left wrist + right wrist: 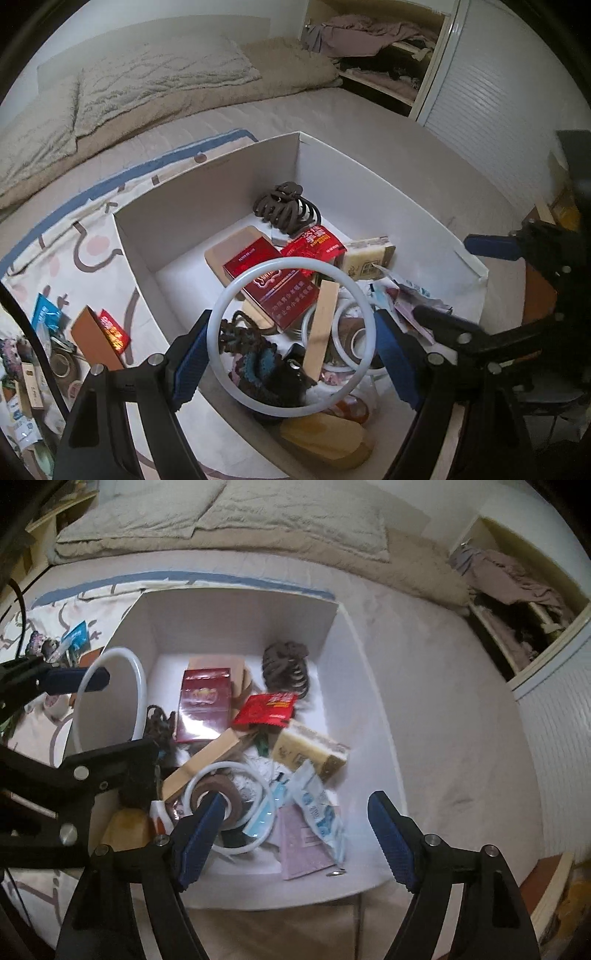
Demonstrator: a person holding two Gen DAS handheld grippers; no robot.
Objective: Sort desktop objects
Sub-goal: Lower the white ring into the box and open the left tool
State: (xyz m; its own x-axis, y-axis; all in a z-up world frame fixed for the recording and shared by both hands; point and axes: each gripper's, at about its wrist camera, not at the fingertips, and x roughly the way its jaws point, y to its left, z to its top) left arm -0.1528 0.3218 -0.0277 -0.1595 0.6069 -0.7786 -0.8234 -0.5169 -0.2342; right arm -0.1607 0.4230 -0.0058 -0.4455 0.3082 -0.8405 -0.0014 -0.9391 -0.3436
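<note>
A white box (229, 177) sits on the bed and holds several sorted items: a red carton (273, 284), a brown hair claw (284, 210), a red packet (317, 243), a soap box (365, 256), a wooden stick (323, 328). My left gripper (291, 350) is shut on a white ring (236, 288) and holds it over the box's near left part. It also shows in the right wrist view (138, 675). My right gripper (295, 838) is open and empty above the box's near edge, over a second white ring (236, 768) and tape roll (221, 794).
Loose items lie on the patterned cloth (92, 251) left of the box: a blue packet (44, 310), a brown card with a red packet (99, 336), tape rolls (62, 365). Pillows (147, 81) lie behind. An open wardrobe (373, 48) stands at the back right.
</note>
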